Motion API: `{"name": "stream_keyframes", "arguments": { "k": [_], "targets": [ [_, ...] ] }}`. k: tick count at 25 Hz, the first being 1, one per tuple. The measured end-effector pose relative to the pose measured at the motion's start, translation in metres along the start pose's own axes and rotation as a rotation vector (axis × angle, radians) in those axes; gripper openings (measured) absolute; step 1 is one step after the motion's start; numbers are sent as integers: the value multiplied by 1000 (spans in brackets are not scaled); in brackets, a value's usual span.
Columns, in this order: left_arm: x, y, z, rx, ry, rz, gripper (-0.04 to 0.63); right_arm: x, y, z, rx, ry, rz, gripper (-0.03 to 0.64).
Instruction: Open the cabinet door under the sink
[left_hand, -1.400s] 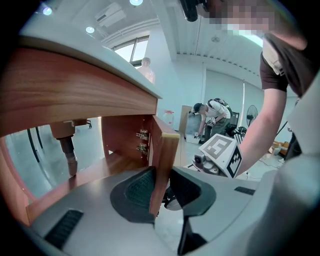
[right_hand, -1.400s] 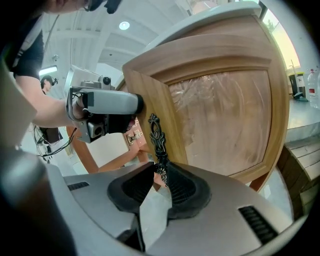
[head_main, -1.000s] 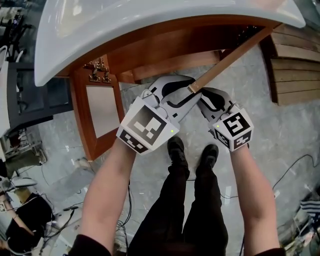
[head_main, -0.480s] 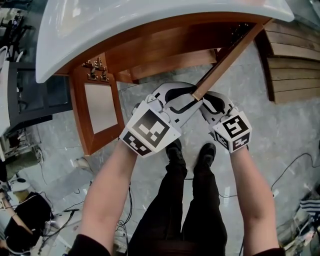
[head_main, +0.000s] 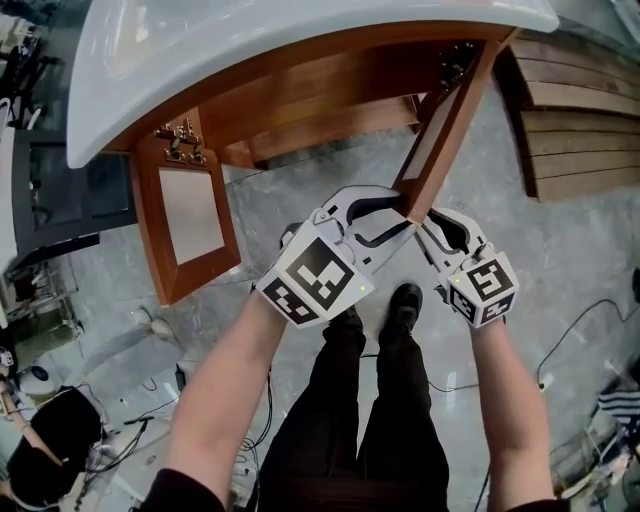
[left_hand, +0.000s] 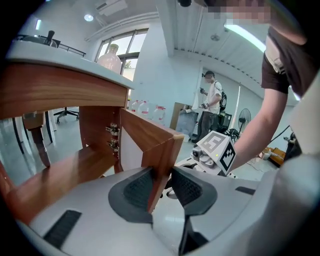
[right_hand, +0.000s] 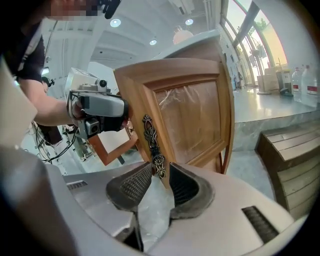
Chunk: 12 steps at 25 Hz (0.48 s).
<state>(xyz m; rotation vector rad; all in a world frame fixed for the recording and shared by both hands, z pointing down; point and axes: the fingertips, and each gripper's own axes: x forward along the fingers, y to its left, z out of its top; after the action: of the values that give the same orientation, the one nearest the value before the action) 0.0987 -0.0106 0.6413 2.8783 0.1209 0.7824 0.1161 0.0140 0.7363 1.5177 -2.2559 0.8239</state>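
While the right door of the cabinet under the sink stands swung well out from the cabinet front, I have both grippers at its free edge. My left gripper has the wooden edge of that door between its jaws, at a middling width with the pads against the wood. These jaws have just been opening slightly. My right gripper sits at the door's outer face with the lower end of the ornate metal handle between its jaws. These jaws have just been opening and stand wide, with a visible gap between the handle and one pad, so nothing is held there. The left door stands fully open, well apart from both grippers. Judged status: the opening is largely complete, since the cabinet interior is exposed on both sides. Remaining, in my judgement: swing the right door a little further if full travel is required, then release the edge and draw both grippers clear.
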Motion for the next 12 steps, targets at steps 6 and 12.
{"name": "stream_keyframes", "arguments": {
  "k": [6, 12],
  "targets": [
    [17, -16, 2, 49, 40, 28, 124, -52, -18, -20, 76, -19, -68, 121],
    [29, -29, 5, 24, 96, 32, 129, -103, -25, -34, 156, -36, -121, 101]
  ]
}}
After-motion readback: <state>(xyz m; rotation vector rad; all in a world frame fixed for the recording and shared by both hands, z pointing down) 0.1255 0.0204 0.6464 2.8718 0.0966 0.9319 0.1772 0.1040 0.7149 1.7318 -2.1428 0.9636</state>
